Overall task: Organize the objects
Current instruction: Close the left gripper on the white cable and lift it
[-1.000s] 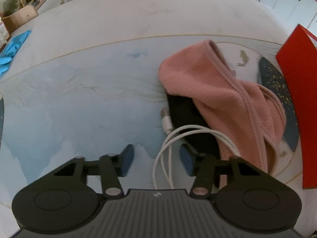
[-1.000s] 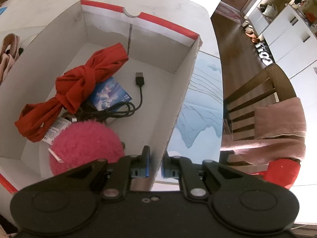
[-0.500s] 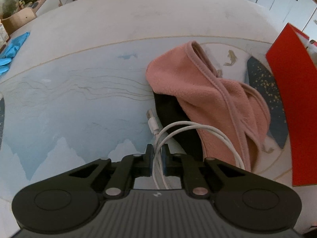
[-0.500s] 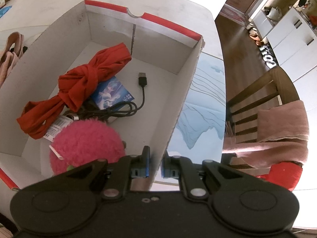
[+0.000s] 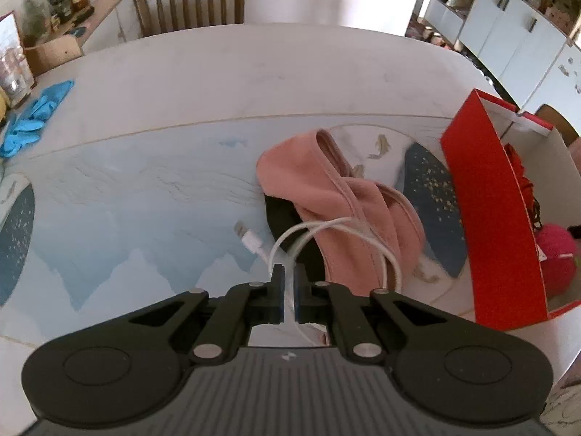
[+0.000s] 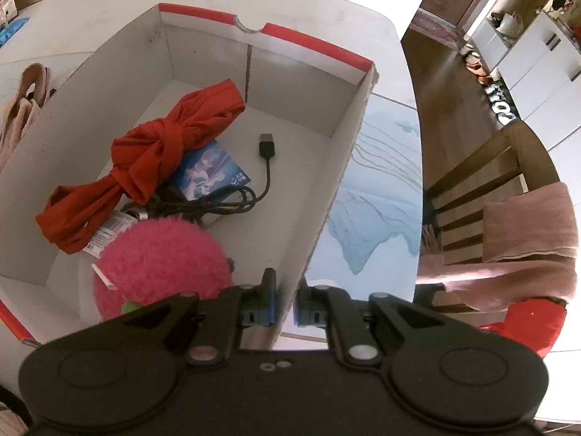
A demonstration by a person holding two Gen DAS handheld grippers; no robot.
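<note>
The desk [image 5: 203, 72] carries my red-and-white cardboard box [image 6: 203, 61] at its right edge, already holding a knotted red cloth [image 6: 156, 149], a pink plush ball [image 6: 159, 261] and a black USB cable [image 6: 236, 196]. Left of the box lies a pink fleece cloth [image 5: 348, 200] over something black. My right tongs [image 6: 285, 301] are pinched onto the box's near wall, steadying it. My left tongs [image 5: 288, 290] have just closed on the white charging cable [image 5: 326, 229], whose loop hangs over the fleece. I judge the pick-up is made; next the cable must swing rightward, clear the red wall, and drop inside.
</note>
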